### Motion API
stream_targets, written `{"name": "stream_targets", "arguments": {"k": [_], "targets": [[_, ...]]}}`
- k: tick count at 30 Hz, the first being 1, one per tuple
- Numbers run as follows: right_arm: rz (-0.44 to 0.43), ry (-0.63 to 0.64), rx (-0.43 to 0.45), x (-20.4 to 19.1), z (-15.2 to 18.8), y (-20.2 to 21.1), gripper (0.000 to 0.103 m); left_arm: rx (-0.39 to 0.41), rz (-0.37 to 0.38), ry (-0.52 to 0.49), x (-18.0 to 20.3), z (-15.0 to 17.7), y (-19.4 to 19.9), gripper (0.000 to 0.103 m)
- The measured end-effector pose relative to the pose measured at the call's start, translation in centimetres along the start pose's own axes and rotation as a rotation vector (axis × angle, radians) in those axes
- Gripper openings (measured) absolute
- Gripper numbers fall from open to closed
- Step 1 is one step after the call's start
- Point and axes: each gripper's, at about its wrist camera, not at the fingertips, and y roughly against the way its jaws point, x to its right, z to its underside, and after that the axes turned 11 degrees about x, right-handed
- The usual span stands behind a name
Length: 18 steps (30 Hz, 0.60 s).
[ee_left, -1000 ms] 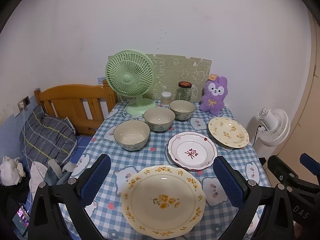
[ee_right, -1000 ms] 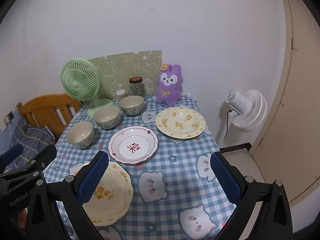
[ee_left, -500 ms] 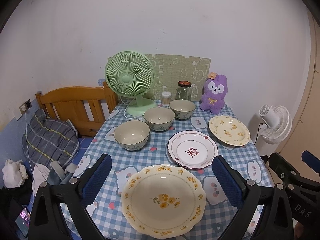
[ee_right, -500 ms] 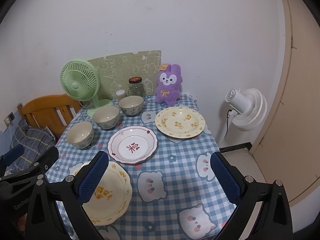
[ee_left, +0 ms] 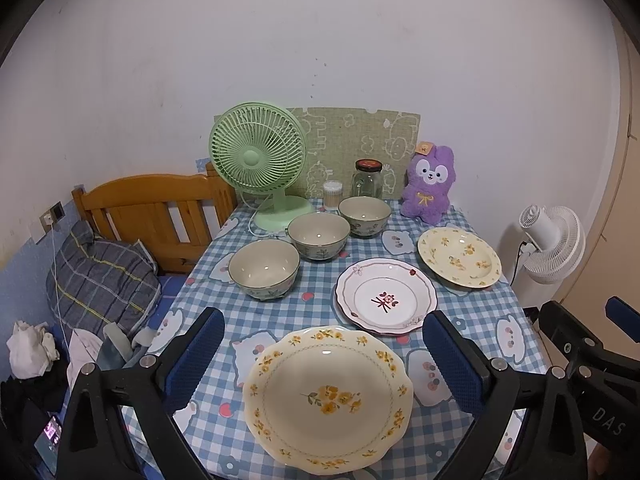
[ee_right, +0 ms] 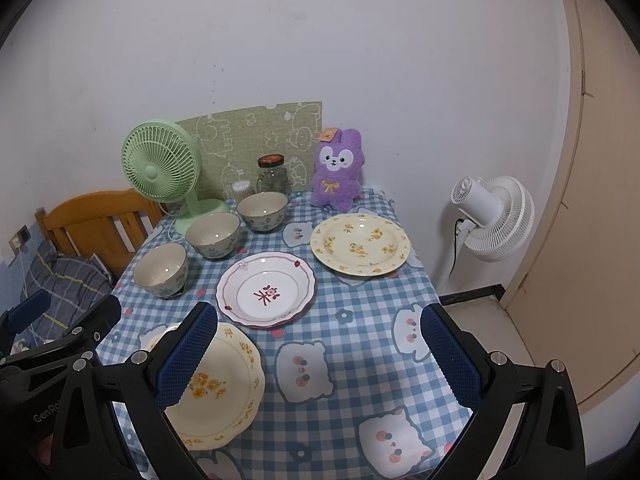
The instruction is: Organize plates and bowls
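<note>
Bench (ee_left: 316, 312): three bowls (ee_left: 318, 235) in a left diagonal, three plates (ee_left: 386, 295) in a right one, unstacked. Left gripper (ee_left: 320, 356) and right gripper (ee_right: 316, 354): fingers wide apart, empty, hovering near edge, likely choosing.

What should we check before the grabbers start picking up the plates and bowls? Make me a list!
1. Left gripper open, holding nothing: ok.
2. Right gripper open, holding nothing: ok.
3. Near yellow-flower plate lies flat between the left gripper's fingers, not yet gripped: ok.
4. Three bowls stand upright and apart, nothing visible inside: ok.
5. Red-pattern plate may be two plates stacked: cannot tell.
6. Green fan and glass jar stand close behind the bowls, easy to bump: not ok.
</note>
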Motion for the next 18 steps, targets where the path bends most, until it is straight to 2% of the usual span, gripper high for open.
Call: {"name": "stream_targets", "arguments": {"k": [18], "targets": [[-0.025, -0.017, -0.01, 0.08, -0.03, -0.28, 0.102, 0.002, -0.004, -0.003, -0.1, -0.04, 0.22, 0.1]]}}
